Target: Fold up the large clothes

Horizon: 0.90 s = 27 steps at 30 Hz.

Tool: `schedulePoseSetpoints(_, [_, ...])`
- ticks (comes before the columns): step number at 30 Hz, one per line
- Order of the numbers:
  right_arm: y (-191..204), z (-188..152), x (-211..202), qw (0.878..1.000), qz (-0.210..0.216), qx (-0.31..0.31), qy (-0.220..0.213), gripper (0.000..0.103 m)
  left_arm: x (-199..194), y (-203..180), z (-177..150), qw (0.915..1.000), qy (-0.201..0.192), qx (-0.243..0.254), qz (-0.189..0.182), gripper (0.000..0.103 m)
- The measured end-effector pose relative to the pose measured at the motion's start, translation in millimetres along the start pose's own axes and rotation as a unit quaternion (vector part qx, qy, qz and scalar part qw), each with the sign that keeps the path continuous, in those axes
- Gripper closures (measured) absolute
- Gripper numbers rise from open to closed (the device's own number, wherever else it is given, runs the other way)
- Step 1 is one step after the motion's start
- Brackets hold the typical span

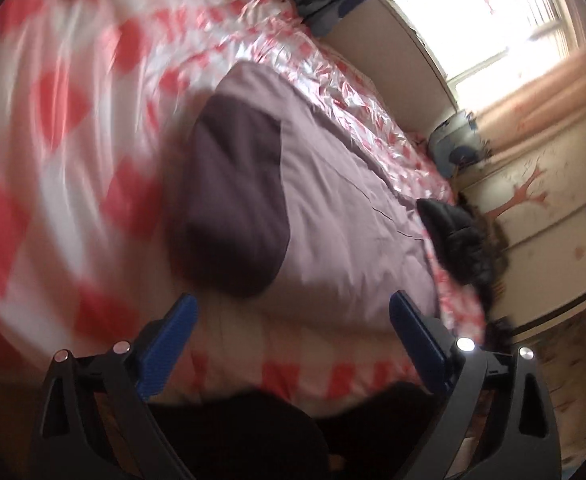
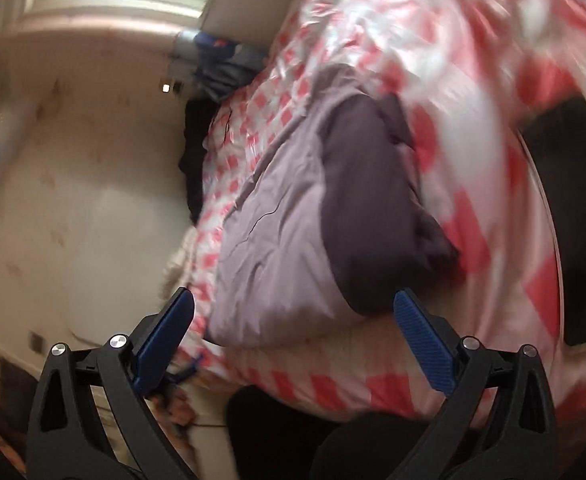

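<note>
A large mauve garment [image 1: 333, 208] lies folded on the bed, with a dark purple part [image 1: 237, 196] on top of it. It also shows in the right wrist view [image 2: 277, 232], dark part [image 2: 369, 208] to its right. My left gripper [image 1: 293, 312] is open and empty, held above the garment's near edge. My right gripper [image 2: 293, 308] is open and empty, also above the near edge. Both views are blurred by motion.
The bed has a red and white checked cover [image 1: 73, 120], also in the right wrist view [image 2: 473, 80]. A black fuzzy item [image 1: 461, 240] lies at the bed's right edge. A window [image 1: 473, 12] and a wall with a tree decal [image 1: 529, 196] are beyond. Dark clothes [image 2: 221, 72] are piled at the far end.
</note>
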State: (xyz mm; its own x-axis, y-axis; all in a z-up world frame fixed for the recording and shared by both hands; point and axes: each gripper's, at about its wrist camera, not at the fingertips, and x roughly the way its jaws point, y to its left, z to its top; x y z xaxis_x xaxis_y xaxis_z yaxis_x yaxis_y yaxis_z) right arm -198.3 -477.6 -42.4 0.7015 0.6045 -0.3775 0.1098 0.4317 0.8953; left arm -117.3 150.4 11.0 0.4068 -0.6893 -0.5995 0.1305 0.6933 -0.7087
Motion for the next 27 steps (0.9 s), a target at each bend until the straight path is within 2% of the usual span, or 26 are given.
schedulePoseSetpoints(3, [-31, 5, 13, 0.997, 0.042, 0.056, 0.009, 0.006, 14, 18, -7, 0.9976, 0.015, -0.056, -0.039, 0.011])
schedulePoseSetpoints(5, [-44, 5, 23, 0.996, 0.050, 0.079, 0.010, 0.006, 24, 24, -11, 0.9945, 0.020, -0.083, -0.060, 0.011])
schedulePoseSetpoints(10, [-61, 13, 47, 0.996, 0.013, 0.092, 0.009, 0.006, 43, 33, -9, 0.9900, 0.015, -0.121, -0.070, 0.011])
schedulePoseSetpoints(13, [-50, 18, 56, 0.997, -0.003, 0.083, 0.008, 0.006, 58, 32, -5, 0.9876, 0.018, -0.133, -0.082, 0.011])
schedulePoseSetpoints(16, [-36, 20, 59, 0.999, -0.008, 0.047, 0.010, 0.006, 69, 27, -1, 0.9912, 0.029, -0.114, -0.060, 0.010])
schedulePoseSetpoints(18, [-45, 22, 67, 0.997, -0.042, 0.052, 0.027, 0.006, 80, 32, 2, 0.9911, 0.036, -0.121, -0.044, 0.010])
schedulePoseSetpoints(19, [-51, 23, 69, 0.997, -0.043, 0.061, 0.026, 0.006, 88, 35, 4, 0.9899, 0.040, -0.130, -0.042, 0.010])
schedulePoseSetpoints(21, [-58, 26, 69, 0.996, -0.027, 0.079, 0.018, 0.006, 94, 38, 6, 0.9882, 0.033, -0.144, -0.041, 0.010])
schedulePoseSetpoints(23, [-53, 28, 67, 0.997, 0.010, 0.077, 0.005, 0.006, 92, 37, 10, 0.9866, 0.005, -0.151, -0.061, 0.010])
schedulePoseSetpoints(24, [-50, 29, 66, 0.998, 0.014, 0.068, 0.005, 0.006, 93, 37, 11, 0.9866, -0.001, -0.151, -0.063, 0.009])
schedulePoseSetpoints(27, [-60, 35, 78, 0.997, -0.010, 0.066, 0.029, 0.007, 107, 37, 16, 0.9891, 0.012, -0.142, -0.036, 0.009])
